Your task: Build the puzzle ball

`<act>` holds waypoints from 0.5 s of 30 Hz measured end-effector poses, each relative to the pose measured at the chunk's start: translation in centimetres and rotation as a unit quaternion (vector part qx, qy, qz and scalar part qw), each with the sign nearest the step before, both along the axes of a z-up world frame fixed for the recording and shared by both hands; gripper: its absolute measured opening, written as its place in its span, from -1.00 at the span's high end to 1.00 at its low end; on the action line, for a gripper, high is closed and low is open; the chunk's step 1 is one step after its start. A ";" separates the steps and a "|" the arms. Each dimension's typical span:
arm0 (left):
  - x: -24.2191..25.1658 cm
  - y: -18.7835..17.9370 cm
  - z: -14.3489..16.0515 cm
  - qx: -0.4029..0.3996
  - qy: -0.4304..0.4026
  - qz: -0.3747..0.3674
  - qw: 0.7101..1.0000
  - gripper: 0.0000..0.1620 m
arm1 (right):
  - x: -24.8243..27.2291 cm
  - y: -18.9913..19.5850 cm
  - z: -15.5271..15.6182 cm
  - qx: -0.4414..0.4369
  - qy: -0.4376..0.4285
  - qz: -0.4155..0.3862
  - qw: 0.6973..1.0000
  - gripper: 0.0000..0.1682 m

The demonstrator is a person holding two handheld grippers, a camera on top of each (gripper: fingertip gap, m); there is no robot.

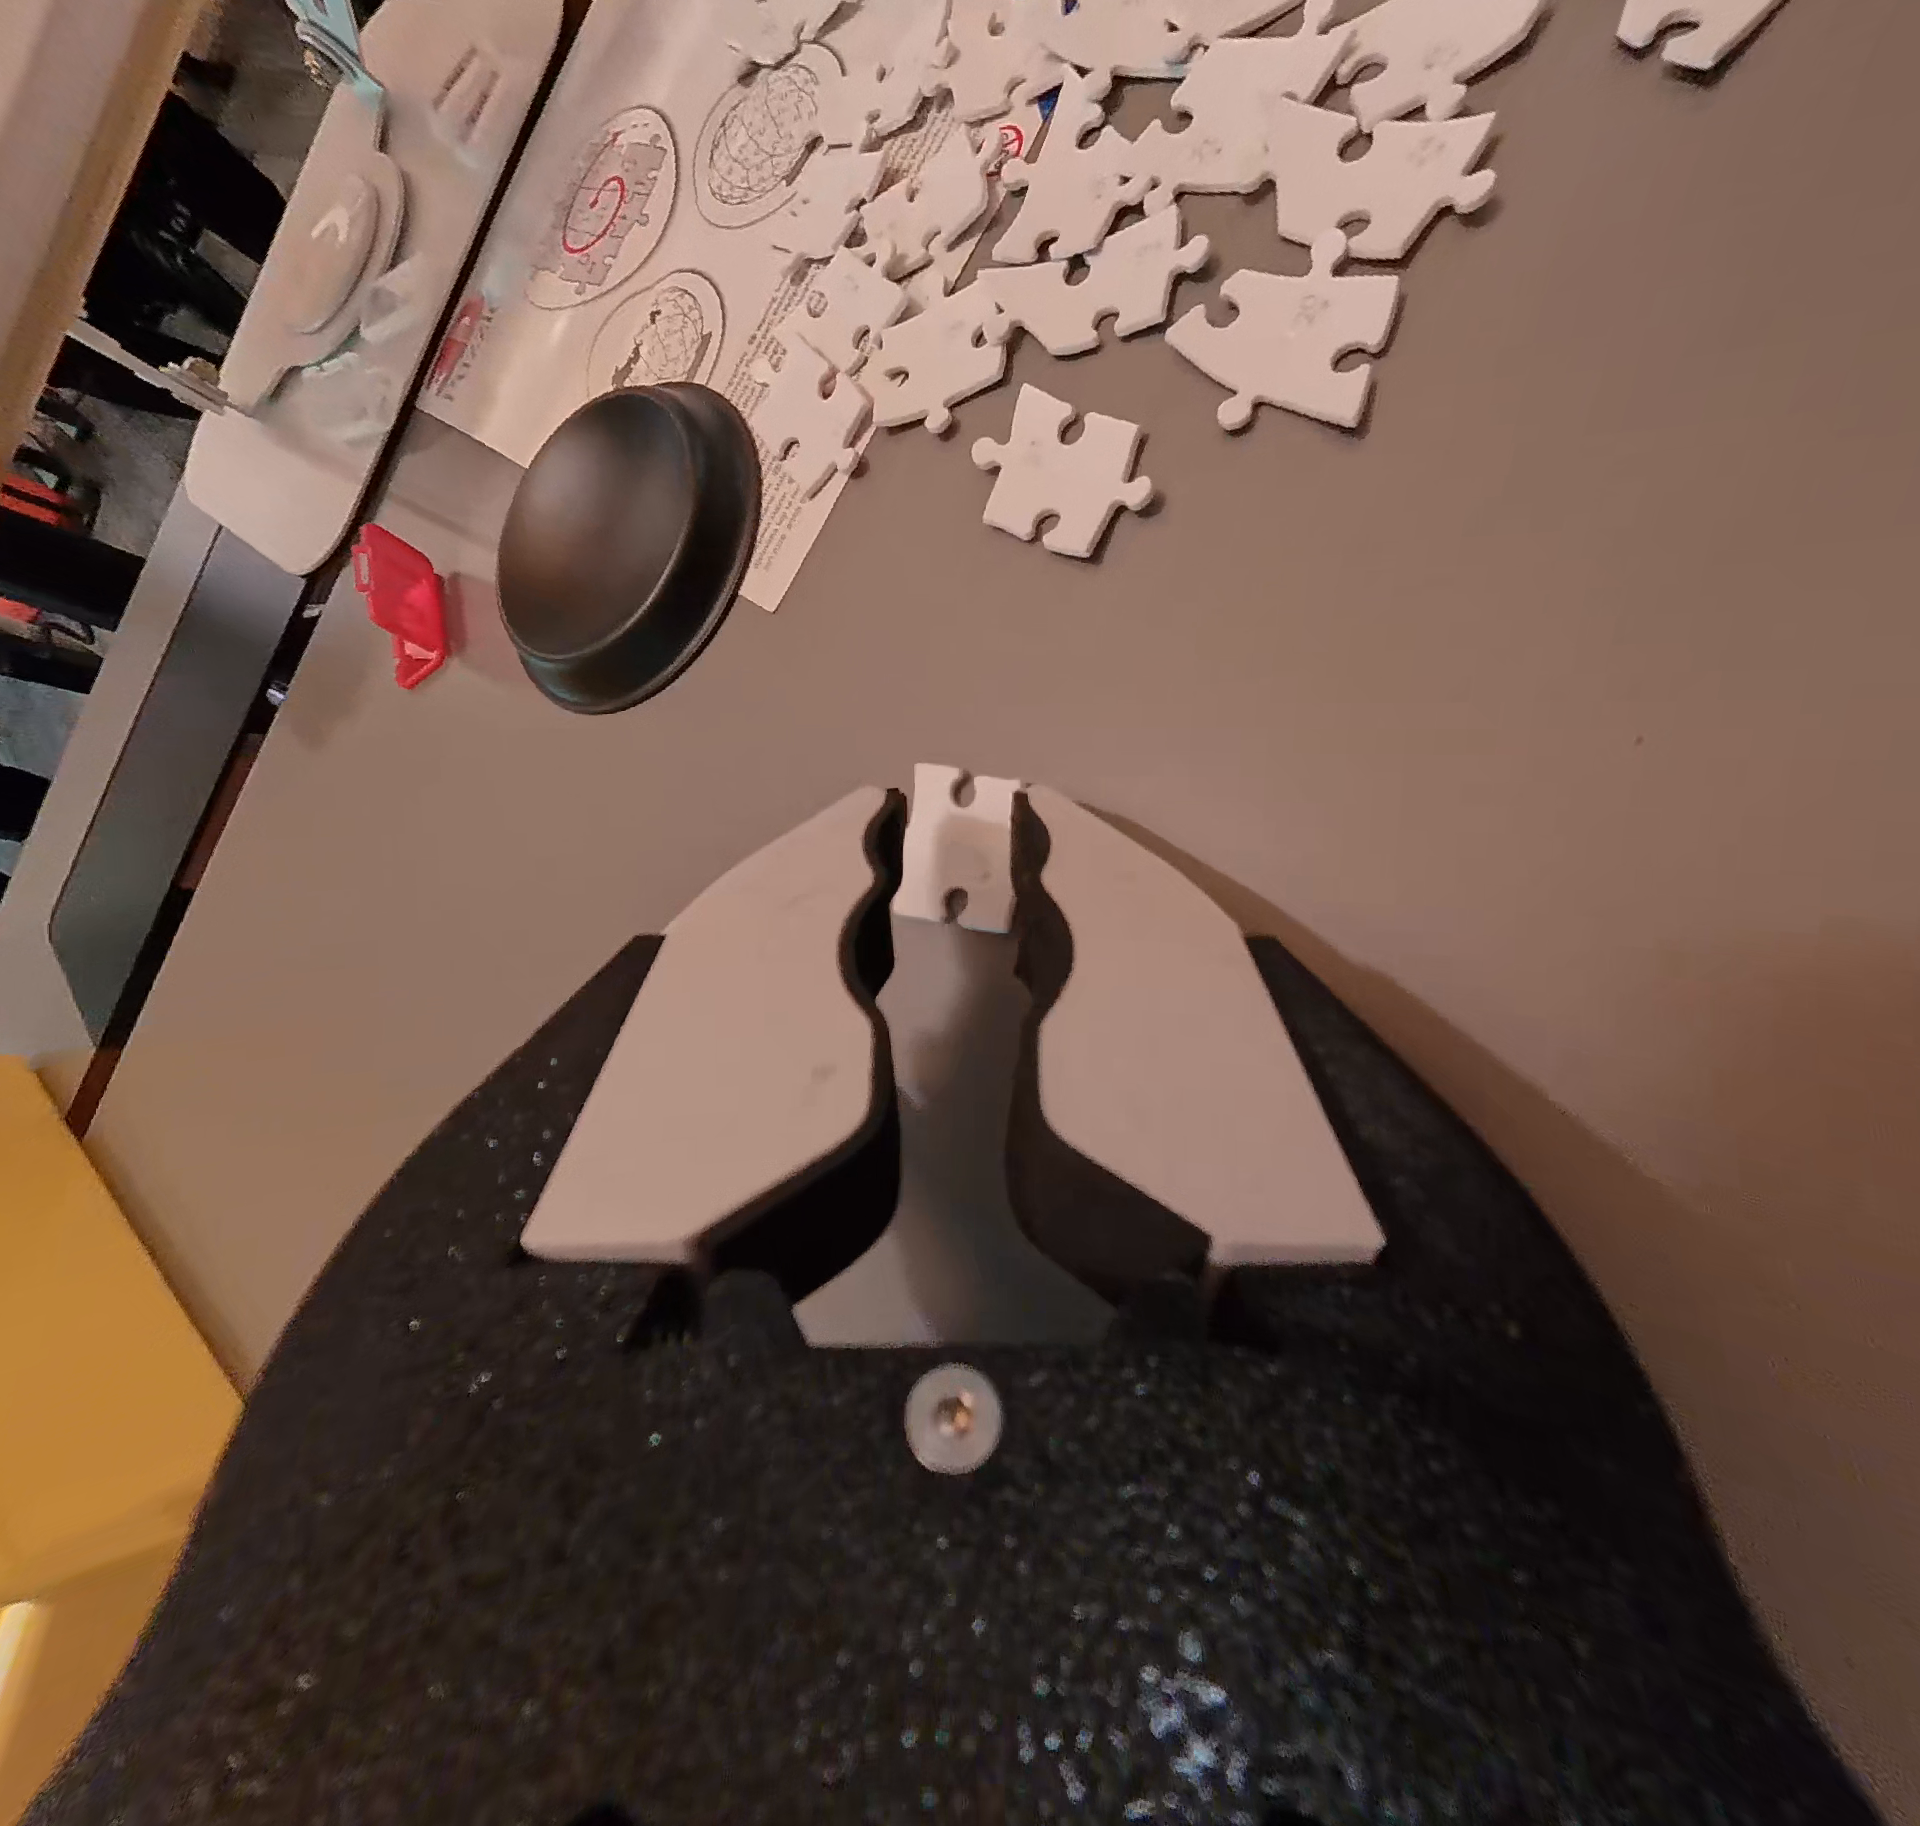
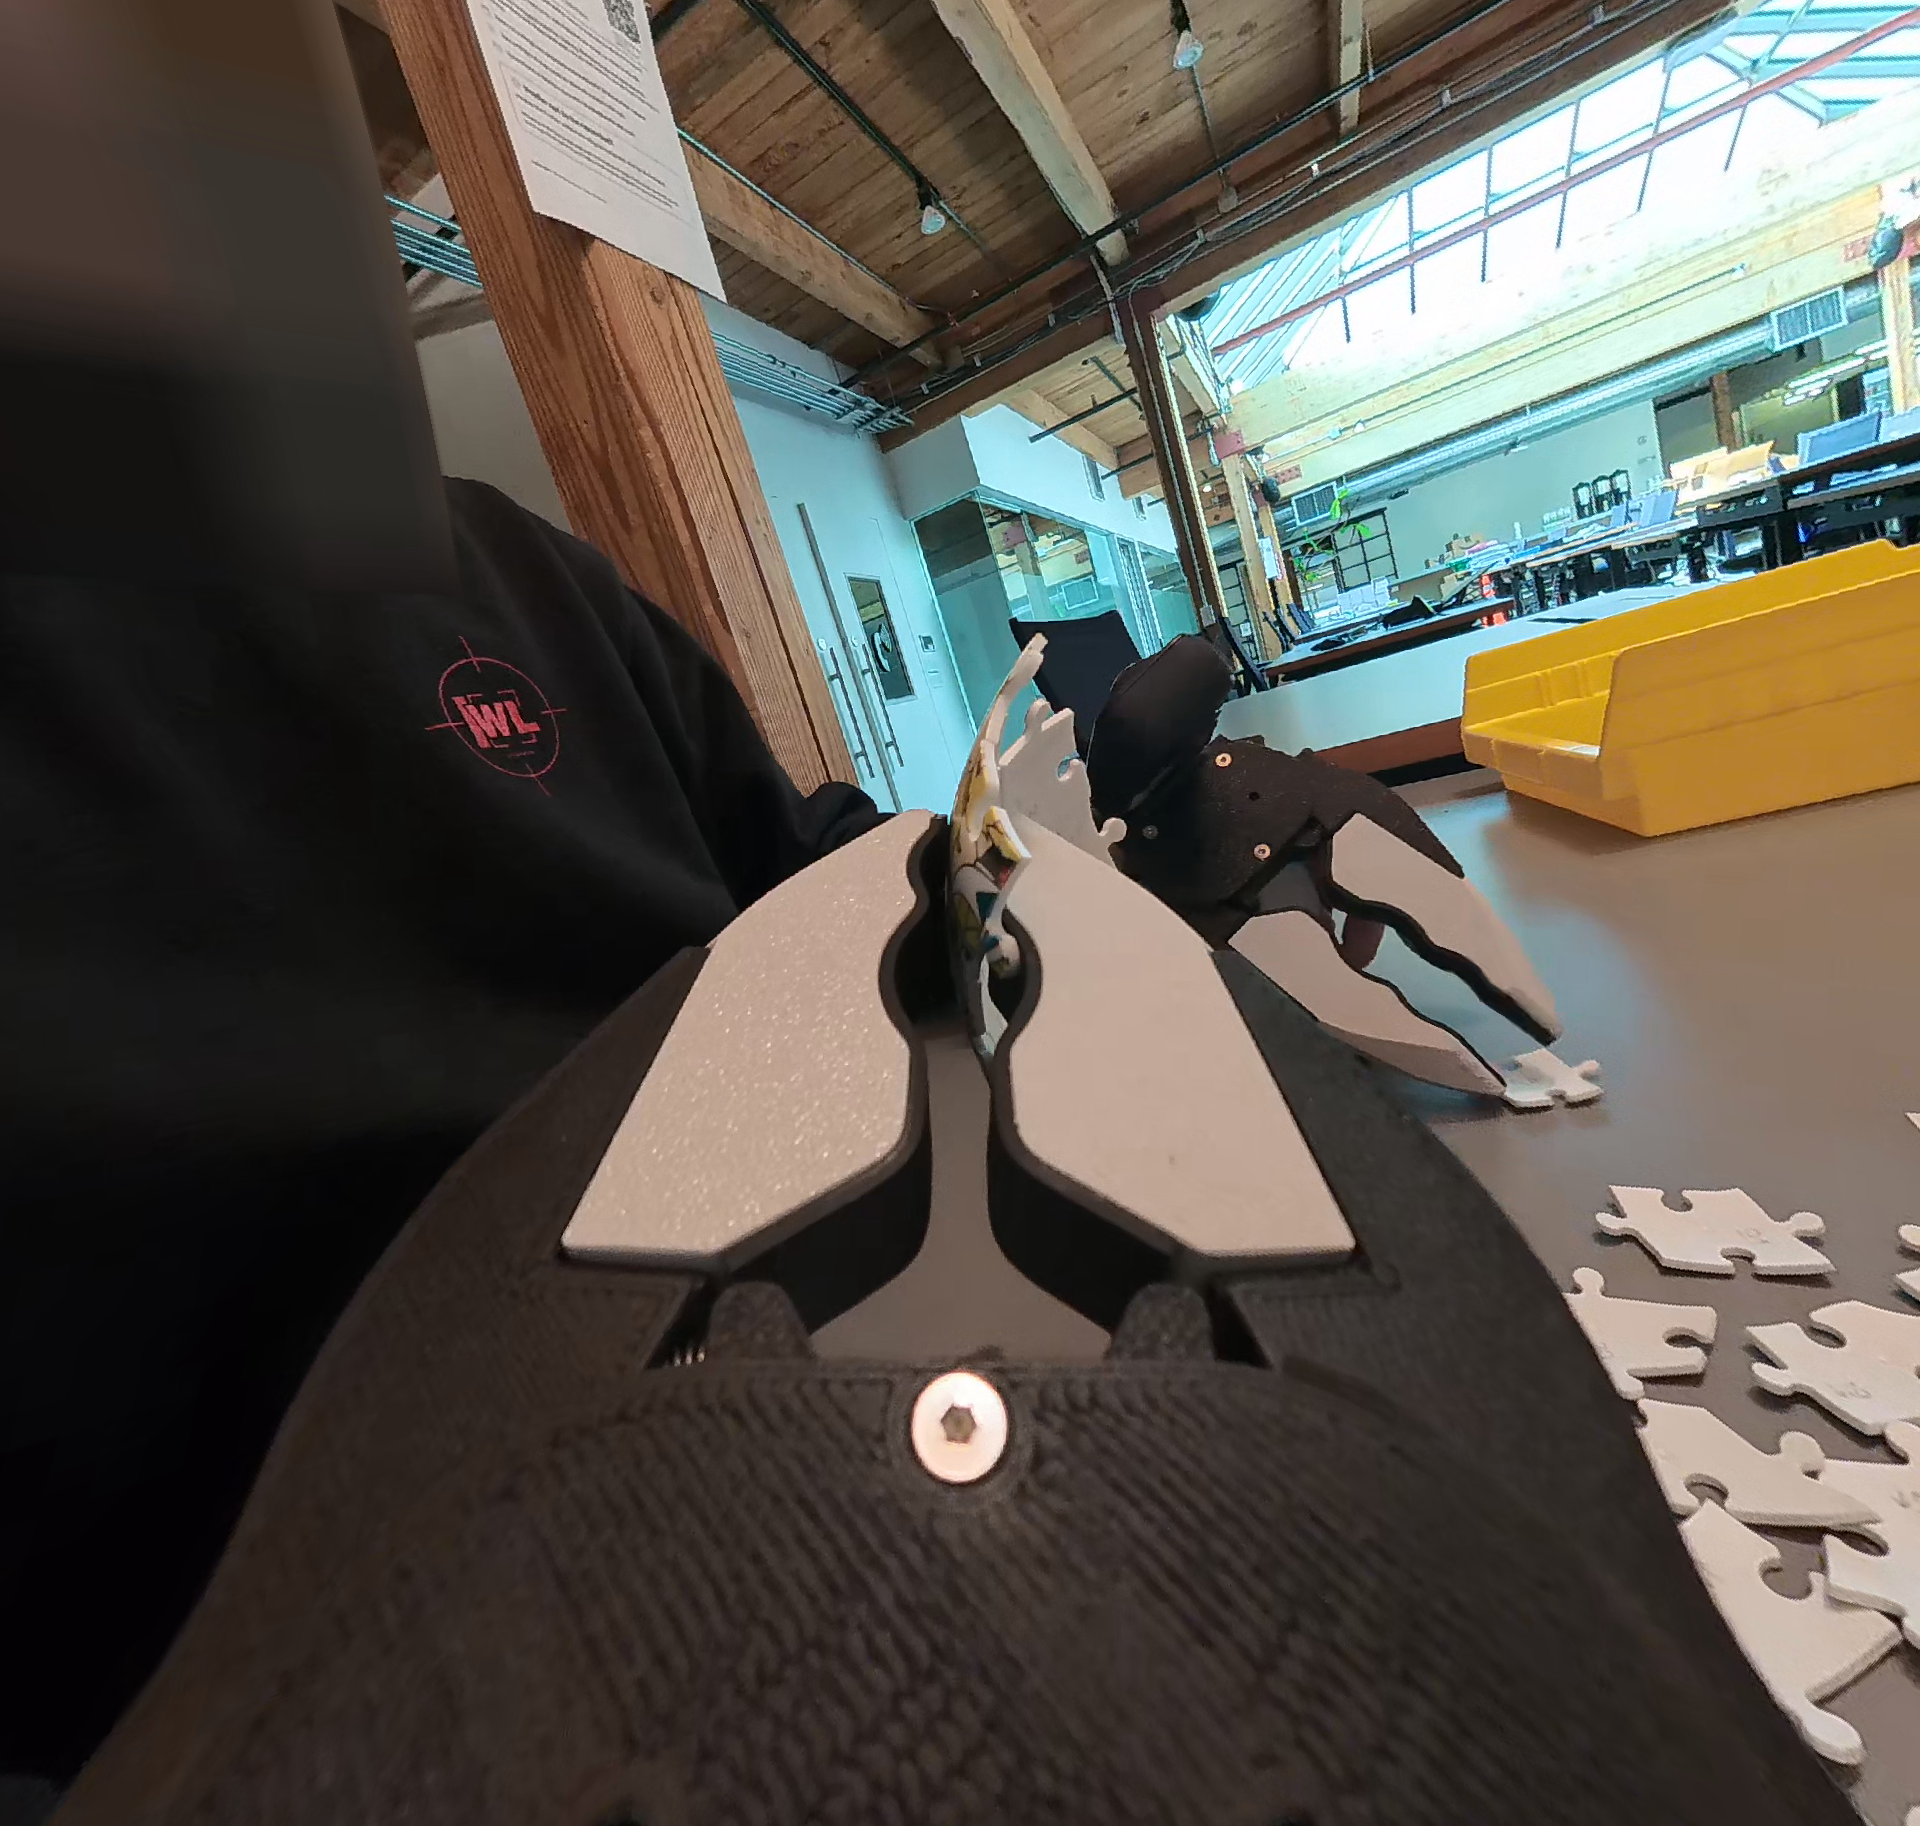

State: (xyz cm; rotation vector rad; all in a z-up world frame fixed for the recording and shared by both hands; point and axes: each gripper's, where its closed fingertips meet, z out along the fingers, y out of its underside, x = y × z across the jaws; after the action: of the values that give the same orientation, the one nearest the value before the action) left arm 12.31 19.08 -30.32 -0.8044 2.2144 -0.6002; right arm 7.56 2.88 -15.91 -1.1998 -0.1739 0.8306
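Loose pieces (image 1: 1195, 166) are lying on the table (image 1: 1455, 737), partly overlapping the leaflet (image 1: 644, 218). The stand (image 1: 623, 550) is sitting on the leaflet's near edge. A bin (image 2: 1704, 706) is sitting behind the left gripper (image 2: 1527, 1054).

Dim, warm tabletop – bright skylights – fisheye-warped edges

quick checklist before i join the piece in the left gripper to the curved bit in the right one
1. Left gripper shut on the single white piece: ok.
2. Right gripper shut on the curved assembled section: ok.
3. Single piece clear of the table: not ok; in the right wrist view it touches or nearly touches the surface.
4. Which tab fits which edge of the section: cannot tell.
5. Loose pieces lie apart from both grippers: ok.
6. Black dome stand unobstructed: ok.
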 end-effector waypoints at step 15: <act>-1.1 0.5 0.4 0.124 -0.059 -0.099 0.986 0.61 | 0.0 0.1 -0.2 -0.003 0.003 0.002 1.000 0.94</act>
State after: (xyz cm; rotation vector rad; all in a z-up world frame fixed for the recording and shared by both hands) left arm 11.21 19.54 -29.90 -0.4143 2.2195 -0.4413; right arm 7.60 2.96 -16.11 -1.2026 -0.1693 0.8377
